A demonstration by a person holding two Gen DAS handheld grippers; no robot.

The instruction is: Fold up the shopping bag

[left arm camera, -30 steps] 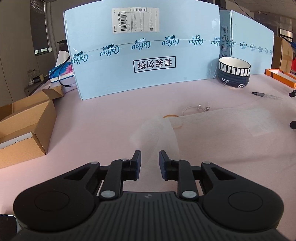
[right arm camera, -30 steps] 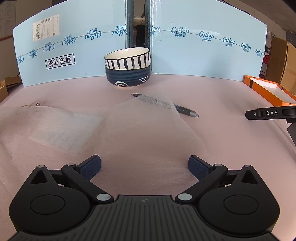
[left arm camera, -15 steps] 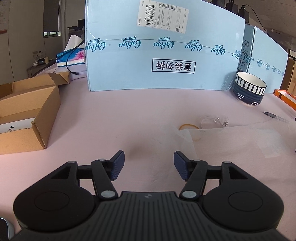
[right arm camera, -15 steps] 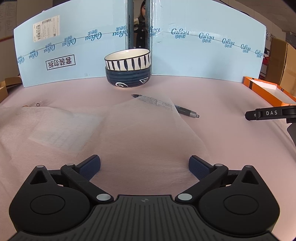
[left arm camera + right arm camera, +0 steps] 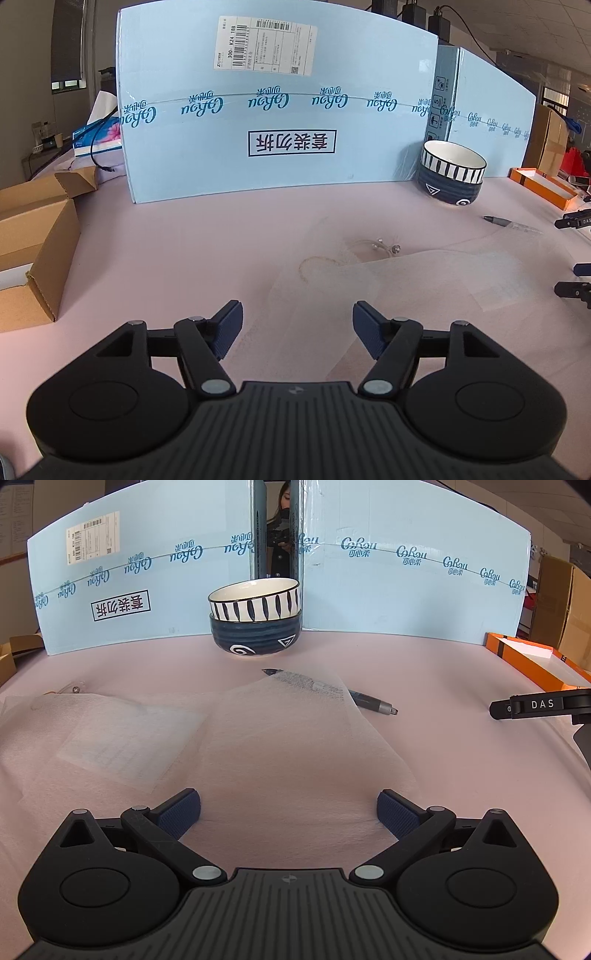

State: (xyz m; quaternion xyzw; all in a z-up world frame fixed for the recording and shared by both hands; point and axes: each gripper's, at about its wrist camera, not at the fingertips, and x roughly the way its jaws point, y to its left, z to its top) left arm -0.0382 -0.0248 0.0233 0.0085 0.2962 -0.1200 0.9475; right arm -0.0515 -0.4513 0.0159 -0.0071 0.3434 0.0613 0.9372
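Observation:
The shopping bag [image 5: 280,746] is thin, translucent and white. It lies flat on the pink table, partly folded over itself, with a printed sheet showing through its left part. In the left wrist view the bag [image 5: 424,280] spreads from centre to right. My left gripper [image 5: 297,328] is open just above the bag's left edge, nothing between its fingers. My right gripper [image 5: 288,812] is open wide over the bag's near edge, also holding nothing.
Two stacked bowls [image 5: 255,622] stand before big light-blue cartons [image 5: 280,110]. A pen [image 5: 369,701] lies partly under the bag's far corner. A thin wire with beads [image 5: 380,247] lies beside the bag. Brown boxes [image 5: 33,251] sit left, an orange tray [image 5: 535,657] right.
My left gripper opened from nearly shut to wide, letting go of the bag, and swung left then back toward the bag's left edge. The right gripper stayed still and open.

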